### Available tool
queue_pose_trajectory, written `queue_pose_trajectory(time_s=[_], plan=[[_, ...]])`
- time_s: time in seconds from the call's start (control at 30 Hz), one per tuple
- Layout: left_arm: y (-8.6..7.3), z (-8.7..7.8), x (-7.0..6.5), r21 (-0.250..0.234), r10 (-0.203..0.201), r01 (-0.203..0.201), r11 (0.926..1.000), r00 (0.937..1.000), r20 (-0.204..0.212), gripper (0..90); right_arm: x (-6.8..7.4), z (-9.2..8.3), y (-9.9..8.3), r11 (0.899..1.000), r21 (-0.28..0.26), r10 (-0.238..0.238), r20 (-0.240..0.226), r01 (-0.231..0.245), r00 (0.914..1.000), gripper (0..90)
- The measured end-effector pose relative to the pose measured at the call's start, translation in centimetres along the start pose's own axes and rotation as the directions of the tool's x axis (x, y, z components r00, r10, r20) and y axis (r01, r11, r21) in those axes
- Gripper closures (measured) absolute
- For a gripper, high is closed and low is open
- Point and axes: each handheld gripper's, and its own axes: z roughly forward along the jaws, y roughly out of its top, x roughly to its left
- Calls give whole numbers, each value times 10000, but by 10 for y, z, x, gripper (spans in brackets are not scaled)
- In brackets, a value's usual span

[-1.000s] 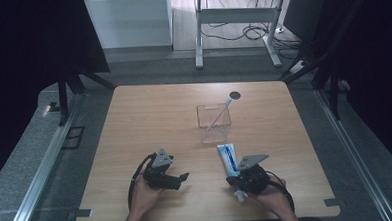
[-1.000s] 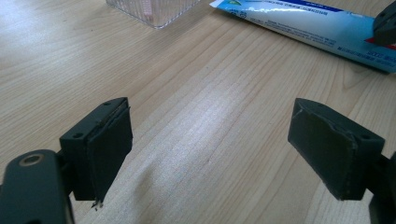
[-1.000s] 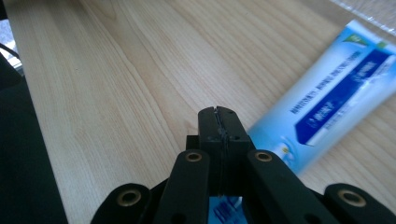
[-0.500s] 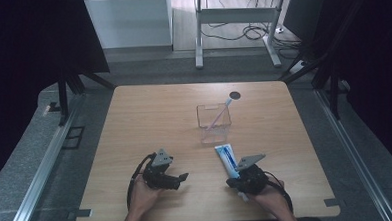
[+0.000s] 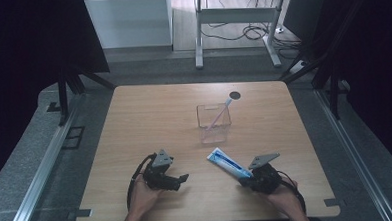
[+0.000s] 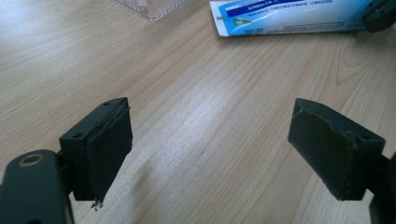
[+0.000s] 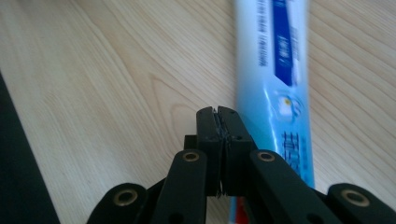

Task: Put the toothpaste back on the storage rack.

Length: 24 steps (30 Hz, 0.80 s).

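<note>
A blue and white toothpaste tube (image 5: 229,164) lies flat on the wooden table (image 5: 149,122), slanting from near the clear box down toward my right hand. My right gripper (image 5: 245,181) rests low at the tube's near end. Its jaws are pressed together with nothing between them (image 7: 219,122), and the tube (image 7: 275,70) runs along their right side. My left gripper (image 5: 183,179) lies on the table to the left, open, with bare wood between its pads (image 6: 210,149). The tube (image 6: 289,16) lies ahead of it.
A clear plastic box (image 5: 213,122) stands mid-table with a pink toothbrush (image 5: 220,113) leaning in it; its corner (image 6: 149,7) lies ahead of the left gripper. A black round hole (image 5: 235,95) sits behind it. Dark floor and metal rails surround the table.
My right hand has shifted to the right and slightly toward the near edge. The tube's near end swung the same way, so the tube now lies more slanted. The left hand stayed put.
</note>
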Motion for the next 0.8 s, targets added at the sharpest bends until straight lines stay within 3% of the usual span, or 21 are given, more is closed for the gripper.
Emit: queue_pose_trajectory(time_s=[0.13,0.37,0.5,0.8], plan=[[0,0,-1,-18,114,-114,9999,9999,-3,140,-1,-2,-3,9999,103,75,-4,-75,10000,865],[-1,-1,-1,16,130,-130,9999,9999,-40,140,3,-20,10,9994,143,-318,322,313,9990,768],[-1,-1,-2,41,145,-145,9999,9999,-24,140,-3,-25,18,9975,634,-351,566,315,9978,695],[-3,0,-2,76,130,-130,9999,9999,9,140,-10,-16,34,9843,1713,-563,780,423,9954,614]])
